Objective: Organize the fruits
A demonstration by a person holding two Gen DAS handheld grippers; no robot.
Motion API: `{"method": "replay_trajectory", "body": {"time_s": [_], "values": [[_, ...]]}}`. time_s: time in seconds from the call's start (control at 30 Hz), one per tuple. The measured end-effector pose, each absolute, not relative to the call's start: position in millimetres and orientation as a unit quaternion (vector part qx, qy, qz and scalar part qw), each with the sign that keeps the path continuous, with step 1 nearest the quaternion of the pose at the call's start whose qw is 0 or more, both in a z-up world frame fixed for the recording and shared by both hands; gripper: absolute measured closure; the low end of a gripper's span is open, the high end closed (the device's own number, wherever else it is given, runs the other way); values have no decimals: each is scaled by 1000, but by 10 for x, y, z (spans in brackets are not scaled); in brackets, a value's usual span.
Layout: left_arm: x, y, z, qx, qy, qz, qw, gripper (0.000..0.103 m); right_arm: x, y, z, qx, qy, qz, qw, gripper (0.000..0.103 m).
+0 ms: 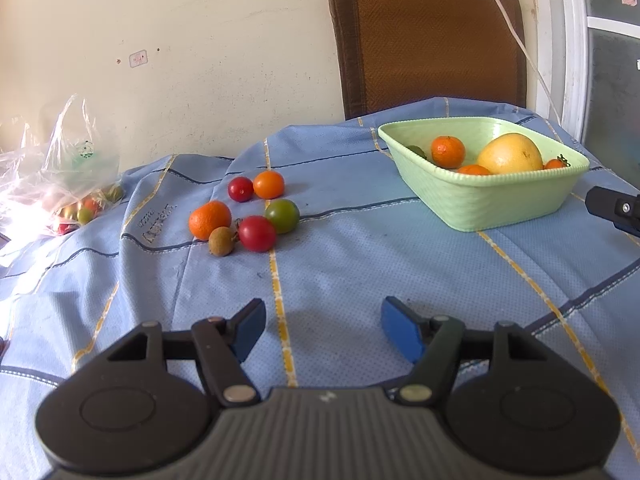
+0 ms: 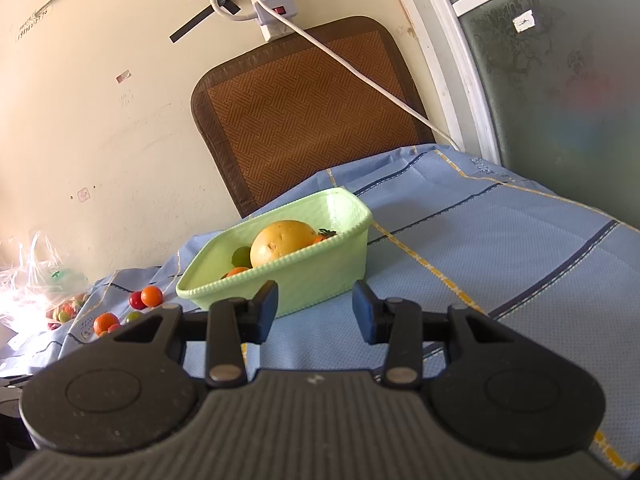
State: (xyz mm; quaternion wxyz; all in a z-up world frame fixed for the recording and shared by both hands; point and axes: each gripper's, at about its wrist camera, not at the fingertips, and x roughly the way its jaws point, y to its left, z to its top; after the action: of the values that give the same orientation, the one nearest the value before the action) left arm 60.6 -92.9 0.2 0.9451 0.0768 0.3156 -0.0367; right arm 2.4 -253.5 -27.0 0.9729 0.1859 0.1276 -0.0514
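Note:
A pale green basket (image 1: 472, 200) sits at the right on the blue cloth and holds a big yellow fruit (image 1: 510, 153), small oranges (image 1: 448, 152) and a small red tomato. Several loose fruits lie left of it: a mandarin (image 1: 209, 219), two red tomatoes (image 1: 257, 233), an orange tomato (image 1: 269, 184), a green tomato (image 1: 282, 215) and a brown longan (image 1: 221, 241). My left gripper (image 1: 323, 322) is open and empty, above the cloth short of the fruits. My right gripper (image 2: 315, 308) is open and empty, just in front of the basket (image 2: 320, 276).
A clear plastic bag (image 1: 52, 184) with more small fruits lies at the far left by the wall. A brown woven mat (image 1: 428, 36) leans on the wall behind the table. A white cable (image 2: 360, 76) hangs from a power strip. The right gripper's tip shows in the left wrist view (image 1: 614, 206).

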Motion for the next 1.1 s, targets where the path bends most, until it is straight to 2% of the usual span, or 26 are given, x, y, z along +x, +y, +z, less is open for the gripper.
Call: {"method": "replay_trajectory", "body": {"time_s": [0.2, 0.87, 1.1], "values": [[612, -850, 74, 48, 343, -48, 937, 37, 25, -2536, -270, 185, 129, -51, 973, 59], [546, -604, 210, 4, 334, -48, 941, 37, 66, -2500, -289, 174, 146, -60, 972, 59], [624, -31, 242, -25, 318, -16, 948, 40, 81, -2403, -293, 146, 171, -46, 973, 59]]}}
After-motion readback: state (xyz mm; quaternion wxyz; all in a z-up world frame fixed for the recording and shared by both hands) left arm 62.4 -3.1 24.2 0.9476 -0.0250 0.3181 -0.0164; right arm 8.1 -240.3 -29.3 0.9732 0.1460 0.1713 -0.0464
